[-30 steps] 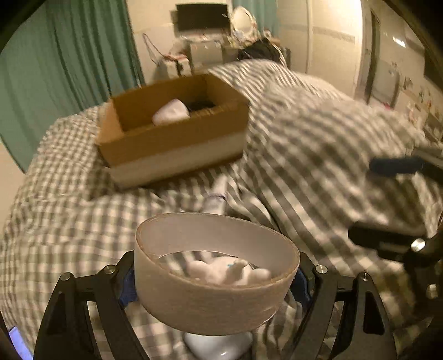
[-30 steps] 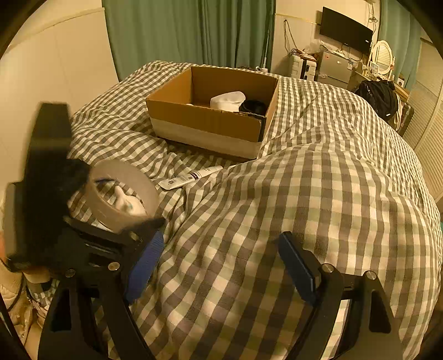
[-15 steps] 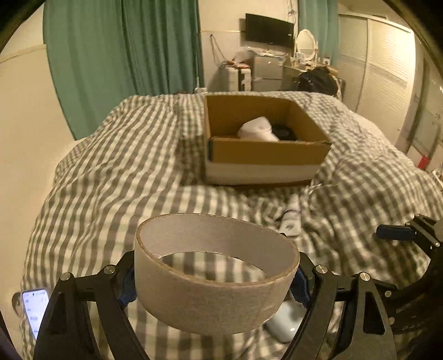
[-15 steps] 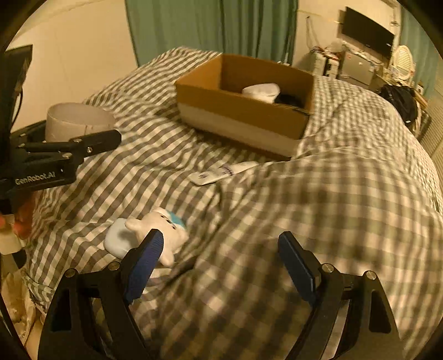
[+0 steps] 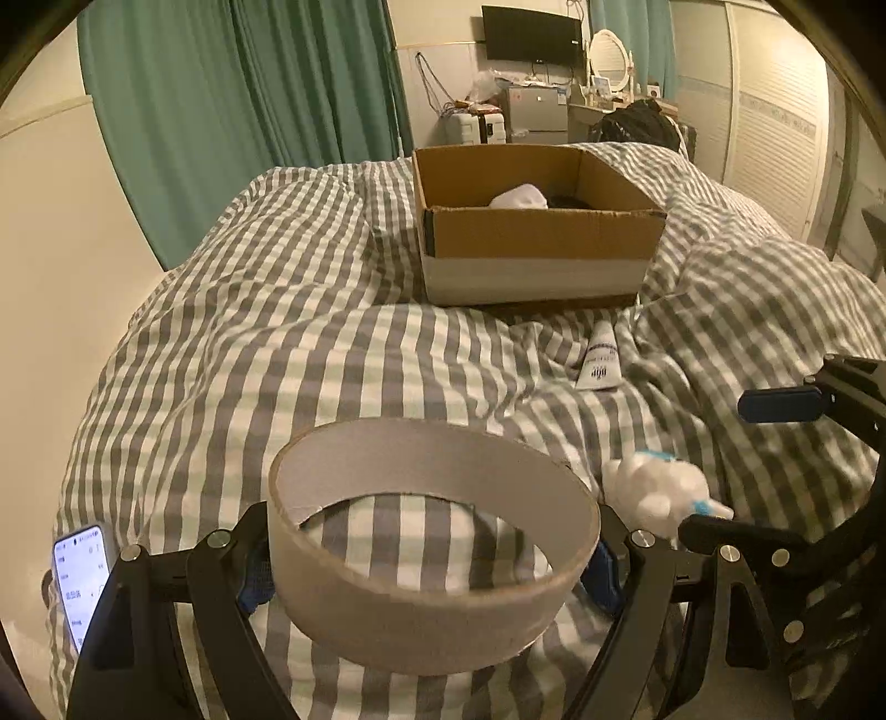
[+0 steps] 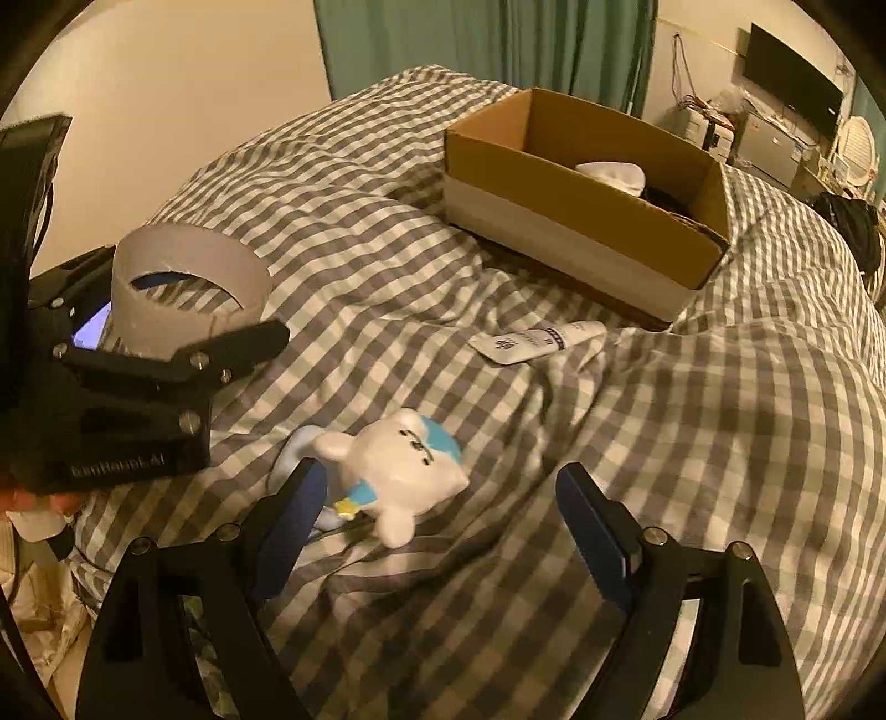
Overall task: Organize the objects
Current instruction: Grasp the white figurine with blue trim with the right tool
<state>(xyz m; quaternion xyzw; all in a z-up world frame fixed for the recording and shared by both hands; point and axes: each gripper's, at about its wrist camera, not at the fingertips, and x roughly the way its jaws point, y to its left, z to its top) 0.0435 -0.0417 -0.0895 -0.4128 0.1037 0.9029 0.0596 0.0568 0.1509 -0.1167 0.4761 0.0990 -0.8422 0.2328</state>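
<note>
My left gripper (image 5: 432, 576) is shut on a wide tape roll (image 5: 432, 615), held above the checked bedcover; the roll also shows in the right wrist view (image 6: 188, 282). My right gripper (image 6: 448, 526) is open, low over the bed, with a white and blue plush toy (image 6: 393, 465) between its fingers near the left fingertip (image 6: 293, 509). The toy also shows in the left wrist view (image 5: 659, 493). A white tube (image 5: 601, 360) lies before the open cardboard box (image 5: 537, 260), which holds a white item (image 5: 520, 196) and a dark one.
A lit phone (image 5: 80, 576) sits at the bed's left edge. Green curtains (image 5: 249, 111) hang behind the bed. A TV (image 5: 531, 33), desk clutter and a dark bag (image 5: 637, 119) stand at the far wall. A raised duvet fold (image 6: 747, 415) lies right of the tube.
The left gripper has swung left with the tape roll, so the box now sits ahead of it. The right gripper has moved down to the plush toy.
</note>
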